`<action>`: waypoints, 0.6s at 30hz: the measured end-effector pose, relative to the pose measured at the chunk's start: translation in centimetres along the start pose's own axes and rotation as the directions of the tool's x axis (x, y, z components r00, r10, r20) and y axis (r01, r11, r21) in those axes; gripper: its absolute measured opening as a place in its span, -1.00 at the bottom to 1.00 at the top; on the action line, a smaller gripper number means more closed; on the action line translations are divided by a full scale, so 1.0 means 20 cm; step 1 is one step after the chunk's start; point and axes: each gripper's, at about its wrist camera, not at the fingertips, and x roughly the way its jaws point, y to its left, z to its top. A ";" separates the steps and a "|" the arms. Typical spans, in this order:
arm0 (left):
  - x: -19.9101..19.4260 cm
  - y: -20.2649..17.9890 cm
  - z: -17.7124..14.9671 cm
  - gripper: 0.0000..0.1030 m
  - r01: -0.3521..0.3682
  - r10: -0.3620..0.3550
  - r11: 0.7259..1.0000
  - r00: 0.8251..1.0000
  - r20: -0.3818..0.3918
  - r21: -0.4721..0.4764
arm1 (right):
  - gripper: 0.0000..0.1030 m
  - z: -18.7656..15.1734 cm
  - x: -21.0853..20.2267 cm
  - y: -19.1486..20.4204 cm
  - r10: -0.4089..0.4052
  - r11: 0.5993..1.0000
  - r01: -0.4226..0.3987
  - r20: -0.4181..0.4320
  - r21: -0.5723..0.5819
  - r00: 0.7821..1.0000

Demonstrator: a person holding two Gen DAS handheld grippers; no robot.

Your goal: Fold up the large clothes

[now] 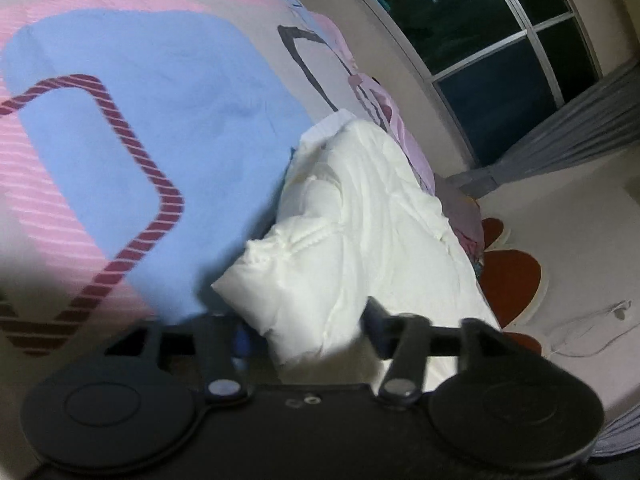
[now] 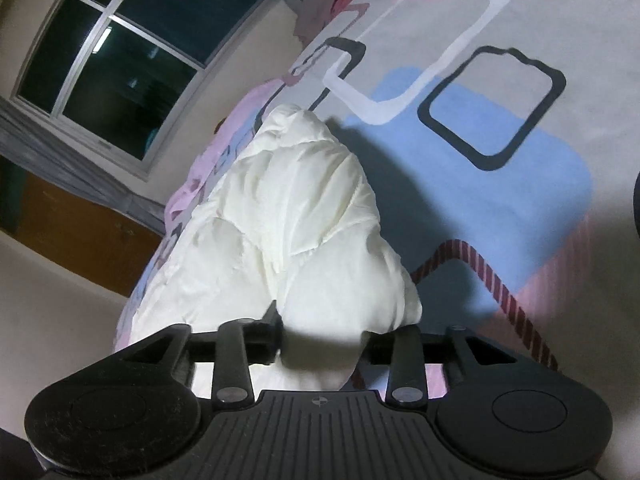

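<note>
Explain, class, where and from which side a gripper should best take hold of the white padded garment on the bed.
Probably the bunched corner of the white padded garment nearest the cameras, approached from the near bed edge: it stands proud of the patterned bedspread, so fingers could close around it.

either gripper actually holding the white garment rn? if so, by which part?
Neither. Left gripper and right gripper both stand open, the near edge of the white puffy garment lying loose between the fingers on the patterned bedspread.

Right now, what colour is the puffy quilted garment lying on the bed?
Off-white, plain cream all over: the puffy quilted garment shows best in the right wrist view.
</note>
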 end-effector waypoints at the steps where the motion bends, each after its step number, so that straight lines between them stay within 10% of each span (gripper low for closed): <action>1: -0.03 0.01 0.00 0.25 -0.009 0.009 1.000 1.000 0.006 -0.009 | 0.46 -0.01 -0.05 -0.02 -0.044 0.999 0.044 0.032 -0.004 0.998; 4: -0.16 0.02 -0.03 0.66 -0.038 0.039 0.999 0.998 0.054 -0.013 | 0.51 -0.03 -0.25 -0.05 -0.081 0.996 0.085 0.142 -0.025 0.987; 7: -0.26 0.01 -0.08 0.58 -0.048 0.047 0.999 0.996 0.078 0.012 | -0.56 -0.03 -0.34 0.03 -0.046 0.989 0.068 0.166 -0.128 0.985; 18: -0.10 -0.02 -0.09 0.38 -0.040 0.040 0.999 0.997 0.058 -0.004 | -0.57 -0.30 -0.01 0.69 0.023 0.855 0.000 0.038 -0.519 0.999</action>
